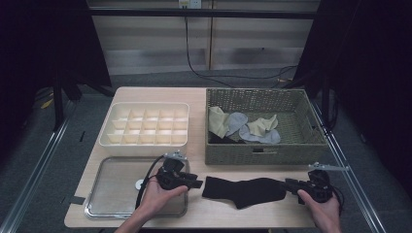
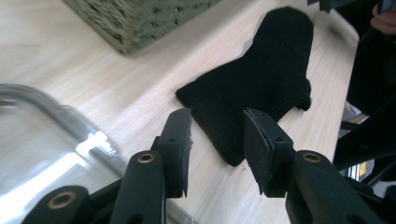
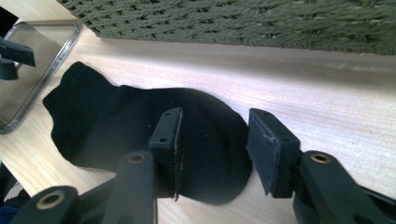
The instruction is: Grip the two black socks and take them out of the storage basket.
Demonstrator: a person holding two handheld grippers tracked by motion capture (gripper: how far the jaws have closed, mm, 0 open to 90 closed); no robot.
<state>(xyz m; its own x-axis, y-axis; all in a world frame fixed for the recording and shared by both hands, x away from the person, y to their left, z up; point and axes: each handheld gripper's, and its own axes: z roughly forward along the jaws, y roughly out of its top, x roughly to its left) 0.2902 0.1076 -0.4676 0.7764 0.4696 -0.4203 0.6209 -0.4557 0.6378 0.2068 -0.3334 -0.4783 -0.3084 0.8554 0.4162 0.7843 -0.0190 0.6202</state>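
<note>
A black sock [image 1: 243,190] lies flat on the wooden table near its front edge, between my two grippers. My left gripper [image 1: 197,183] sits just off the sock's left end. In the left gripper view its jaws [image 2: 217,126] stand apart, with the corner of the sock [image 2: 266,70] lying below the gap and no pad pressing on it. My right gripper [image 1: 286,184] is at the sock's right end. In the right gripper view it [image 3: 215,126] is open too, and the rounded end of the sock [image 3: 116,121] rests on the table under the gap.
A green wicker basket [image 1: 291,150] holding several light socks stands behind the black sock. A cream divided organiser [image 1: 145,141] is at the back left. A shiny metal tray [image 1: 111,194] lies at the front left, under my left hand.
</note>
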